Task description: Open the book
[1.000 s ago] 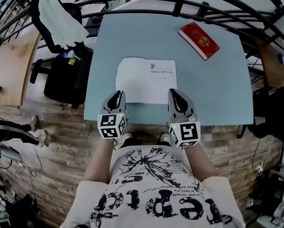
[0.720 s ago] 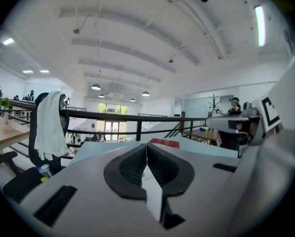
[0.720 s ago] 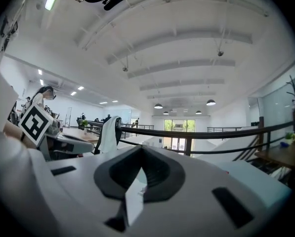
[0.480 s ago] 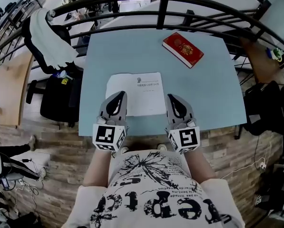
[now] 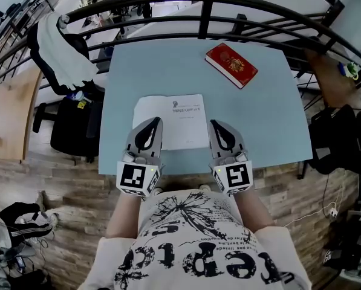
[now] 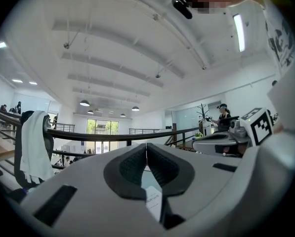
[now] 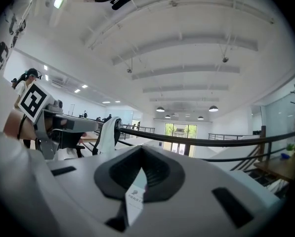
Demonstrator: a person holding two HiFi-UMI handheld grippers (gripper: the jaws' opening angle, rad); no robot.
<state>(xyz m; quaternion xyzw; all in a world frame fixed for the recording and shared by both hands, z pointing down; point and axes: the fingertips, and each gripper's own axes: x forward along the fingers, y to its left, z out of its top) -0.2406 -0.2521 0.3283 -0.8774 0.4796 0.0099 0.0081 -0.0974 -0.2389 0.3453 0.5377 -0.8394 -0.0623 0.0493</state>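
A thin white book (image 5: 171,119) lies flat near the front of the light blue table (image 5: 156,65), showing a white face with small print. A red book (image 5: 231,64) lies at the table's far right. My left gripper (image 5: 154,121) hovers over the white book's near left corner, and my right gripper (image 5: 214,124) over its near right corner. Both point level, away from me. In the left gripper view the left gripper (image 6: 146,147) has its pads meeting, with nothing between them. In the right gripper view the right gripper (image 7: 141,149) looks shut and empty too.
A black railing (image 5: 204,11) curves round the table's far side. A black chair with a white garment (image 5: 59,47) stands at the left, with dark bags (image 5: 343,138) at the right. The floor below is wood planks, and the person's torso is close to the table's front edge.
Both grippers have risen toward the camera, the left more than the right, and still sit over the white book's near corners. The books have not moved on the table.
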